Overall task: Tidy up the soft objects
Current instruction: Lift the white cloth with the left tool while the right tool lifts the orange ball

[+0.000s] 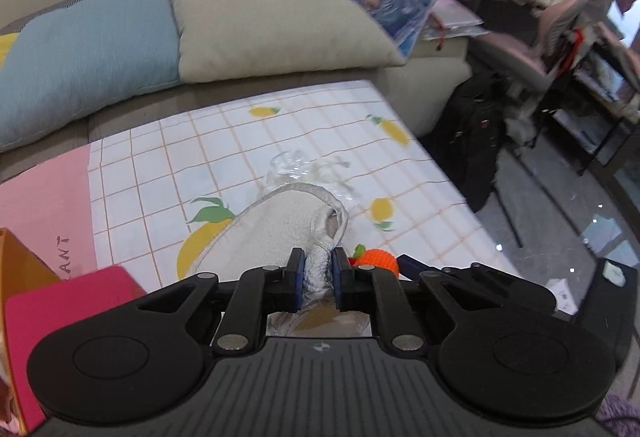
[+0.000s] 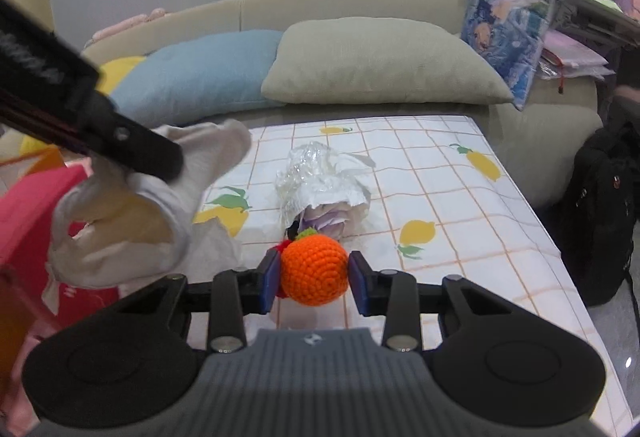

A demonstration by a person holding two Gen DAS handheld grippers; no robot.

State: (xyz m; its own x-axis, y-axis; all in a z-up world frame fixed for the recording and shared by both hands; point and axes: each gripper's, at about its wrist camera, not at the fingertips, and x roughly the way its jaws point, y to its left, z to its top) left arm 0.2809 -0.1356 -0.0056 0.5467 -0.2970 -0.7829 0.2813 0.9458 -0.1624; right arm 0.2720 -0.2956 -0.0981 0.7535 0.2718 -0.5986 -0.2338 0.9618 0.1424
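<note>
Left tool: our left tool, low centre of its own view, has its blue pads pinched nearly together on a fold of the white slipper, which hangs lifted above the worktop.
Right tool: our right tool, lower centre of its view, has its jaws partly apart, and they clasp the orange crochet ball on both sides.
Slipper from the right view: at left of frame, the slipper dangles under the dark left tool.
Plastic bundle: a crinkled clear wrapper lies mid-frame on the lemon-print cloth, just behind the ball.
Writing: we read only "ANT" on the pink sheet at left; the rest is cut off.
Backdrop: blue pillow and beige pillow in the upper frame.
</note>
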